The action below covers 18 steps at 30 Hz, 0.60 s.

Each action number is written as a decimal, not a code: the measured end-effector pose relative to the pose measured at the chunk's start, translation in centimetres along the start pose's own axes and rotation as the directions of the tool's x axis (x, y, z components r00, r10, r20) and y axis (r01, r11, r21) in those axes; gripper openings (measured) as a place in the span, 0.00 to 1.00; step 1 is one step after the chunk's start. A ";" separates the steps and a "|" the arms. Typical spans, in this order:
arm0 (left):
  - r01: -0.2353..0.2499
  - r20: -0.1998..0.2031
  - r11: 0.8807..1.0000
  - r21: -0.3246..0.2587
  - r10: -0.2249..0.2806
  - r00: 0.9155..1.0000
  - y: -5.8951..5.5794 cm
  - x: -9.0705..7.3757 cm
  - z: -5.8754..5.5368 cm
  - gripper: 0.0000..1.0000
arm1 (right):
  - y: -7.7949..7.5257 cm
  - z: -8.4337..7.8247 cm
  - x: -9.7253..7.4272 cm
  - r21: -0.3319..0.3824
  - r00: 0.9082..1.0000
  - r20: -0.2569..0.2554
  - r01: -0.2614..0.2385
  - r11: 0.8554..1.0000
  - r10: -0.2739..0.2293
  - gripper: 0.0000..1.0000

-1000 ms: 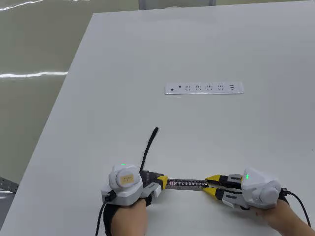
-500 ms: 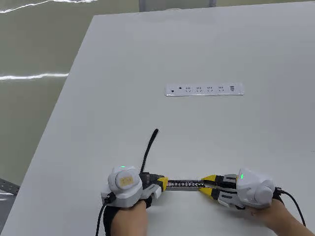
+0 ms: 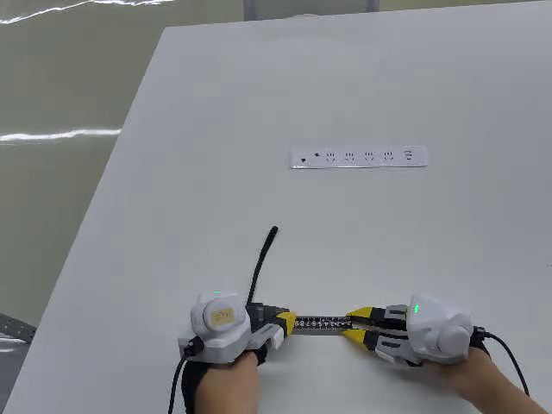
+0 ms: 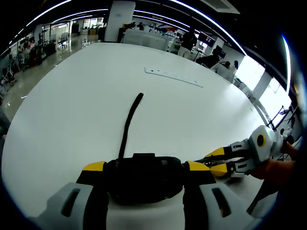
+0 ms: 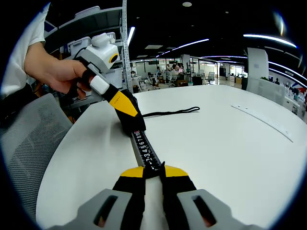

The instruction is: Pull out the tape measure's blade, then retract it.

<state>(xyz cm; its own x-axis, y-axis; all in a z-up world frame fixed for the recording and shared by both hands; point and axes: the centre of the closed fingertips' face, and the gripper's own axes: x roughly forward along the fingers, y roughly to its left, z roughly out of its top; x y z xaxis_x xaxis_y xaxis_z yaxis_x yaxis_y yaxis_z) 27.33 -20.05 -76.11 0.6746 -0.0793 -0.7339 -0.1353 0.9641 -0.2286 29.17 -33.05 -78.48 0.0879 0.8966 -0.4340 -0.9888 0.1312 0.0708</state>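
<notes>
The black tape measure case (image 4: 144,181) is clamped between the yellow jaws of my left gripper (image 4: 146,167), shut on it near the table's front edge (image 3: 283,321). Its blade (image 5: 145,147) runs a short way out to my right gripper (image 5: 153,171), which is shut on the blade's end (image 3: 355,319). The numbered blade (image 3: 321,323) lies just above the white table between the two grippers. A black wrist strap (image 3: 261,259) trails from the case away across the table. In the right gripper view the left gripper (image 5: 125,106) stands over the case (image 5: 135,126).
A white power strip (image 3: 358,157) lies mid-table, well beyond the grippers. The table's left edge (image 3: 103,190) drops to a glossy floor. A grey mesh chair (image 5: 33,139) stands at the table's near side. The white tabletop (image 3: 388,241) stretches bare ahead.
My right gripper has moved left toward the left gripper, and the exposed length of blade between them has grown shorter. The left gripper and case have stayed put.
</notes>
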 end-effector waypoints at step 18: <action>0.000 0.005 1.000 -0.014 0.000 1.000 0.2 -0.2 0.1 0.59 | -0.1 0.4 1.2 0.007 1.000 -0.004 -0.005 1.000 0.005 0.12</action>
<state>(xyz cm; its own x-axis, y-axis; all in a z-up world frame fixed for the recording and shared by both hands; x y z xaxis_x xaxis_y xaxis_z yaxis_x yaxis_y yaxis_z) 27.26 -19.81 -75.97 0.6785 -0.0781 -0.7304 -0.1453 0.9604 -0.2377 29.42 -31.83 -78.60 0.0821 0.8955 -0.4375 -0.9884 0.1293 0.0792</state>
